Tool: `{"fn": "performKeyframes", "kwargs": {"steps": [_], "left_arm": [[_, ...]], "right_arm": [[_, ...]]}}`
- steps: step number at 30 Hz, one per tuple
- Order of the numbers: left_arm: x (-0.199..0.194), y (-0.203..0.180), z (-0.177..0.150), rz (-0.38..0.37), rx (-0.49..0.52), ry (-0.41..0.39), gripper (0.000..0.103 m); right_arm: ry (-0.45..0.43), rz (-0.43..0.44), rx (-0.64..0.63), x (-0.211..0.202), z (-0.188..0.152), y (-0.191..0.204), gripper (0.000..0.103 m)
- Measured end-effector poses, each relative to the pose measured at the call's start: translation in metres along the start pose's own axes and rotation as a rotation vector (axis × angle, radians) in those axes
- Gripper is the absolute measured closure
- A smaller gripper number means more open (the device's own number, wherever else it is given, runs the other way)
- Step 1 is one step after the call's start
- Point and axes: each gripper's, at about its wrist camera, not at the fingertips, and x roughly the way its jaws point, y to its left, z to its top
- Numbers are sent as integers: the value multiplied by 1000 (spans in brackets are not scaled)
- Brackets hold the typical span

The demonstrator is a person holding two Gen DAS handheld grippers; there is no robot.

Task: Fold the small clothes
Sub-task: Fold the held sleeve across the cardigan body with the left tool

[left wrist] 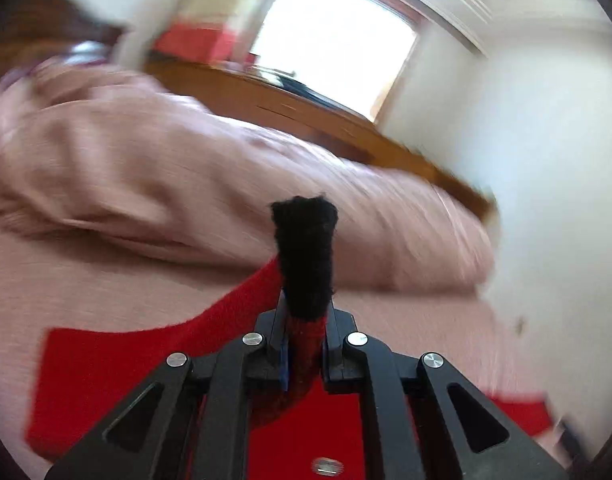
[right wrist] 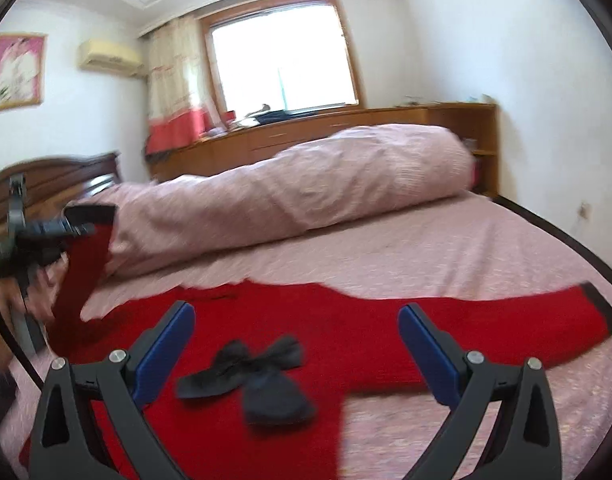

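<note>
A red knitted sweater (right wrist: 358, 340) with a black bow (right wrist: 257, 368) on its chest lies flat on the pink bed sheet (right wrist: 466, 248). Its right sleeve stretches out to a black cuff (right wrist: 600, 308). My left gripper (left wrist: 303, 312) is shut on the other sleeve, whose black cuff (left wrist: 306, 248) sticks out past the fingers. In the right wrist view that left gripper (right wrist: 77, 228) holds the sleeve (right wrist: 85, 272) lifted off the bed at the left. My right gripper (right wrist: 295, 310) hovers open over the sweater's chest with nothing between its blue pads.
A rolled pink duvet (right wrist: 306, 184) lies across the bed behind the sweater. A dark wooden headboard (right wrist: 53, 176) stands at the left and a wooden cabinet (right wrist: 326, 128) under the window behind. A person's hand (right wrist: 37, 284) holds the left gripper.
</note>
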Motion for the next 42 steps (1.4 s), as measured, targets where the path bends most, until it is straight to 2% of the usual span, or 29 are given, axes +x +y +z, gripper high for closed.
{"fn": "performKeyframes", "kwargs": {"steps": [2, 4, 7, 10, 14, 18, 19, 21, 24, 26, 29, 31, 35, 38, 39, 42], "left_arm": [[25, -48, -36, -4, 113, 51, 99], [45, -84, -78, -38, 216, 114, 99], [61, -111, -112, -43, 309, 165, 99], [63, -121, -122, -14, 339, 192, 98], [71, -110, -110, -12, 252, 193, 95], [81, -99, -121, -55, 186, 290, 63], [82, -96, -123, -69, 164, 316, 61], [79, -86, -128, -124, 60, 362, 61], [72, -76, -131, -210, -62, 392, 47], [65, -77, -132, -255, -104, 400, 47], [52, -84, -131, -286, -104, 385, 47], [44, -88, -130, -280, -105, 375, 46], [30, -96, -126, -227, -83, 337, 46], [22, -106, -128, -40, 8, 279, 47], [22, -112, -131, 44, 55, 265, 47], [23, -122, -142, 119, 115, 247, 47]], "right_arm": [[-11, -10, 88, -1, 3, -21, 0], [-13, -2, 169, -2, 5, -39, 0], [-26, 6, 241, -4, 5, -52, 0], [-26, 6, 243, -3, 5, -54, 0], [-3, 12, 217, 0, 2, -47, 0], [9, 5, 190, 1, 1, -42, 0], [12, 7, 189, 1, 1, -41, 0], [17, 20, 201, 2, 1, -43, 0], [16, 52, 225, 1, 0, -48, 0], [17, 43, 211, -2, -1, -51, 0], [23, 17, 189, -8, -4, -59, 0], [29, 3, 188, -15, -7, -69, 0], [32, -36, 208, -29, -14, -100, 0], [35, -81, 235, -39, -17, -135, 0], [35, -105, 253, -43, -17, -151, 0], [41, -164, 322, -52, -19, -198, 0]]}}
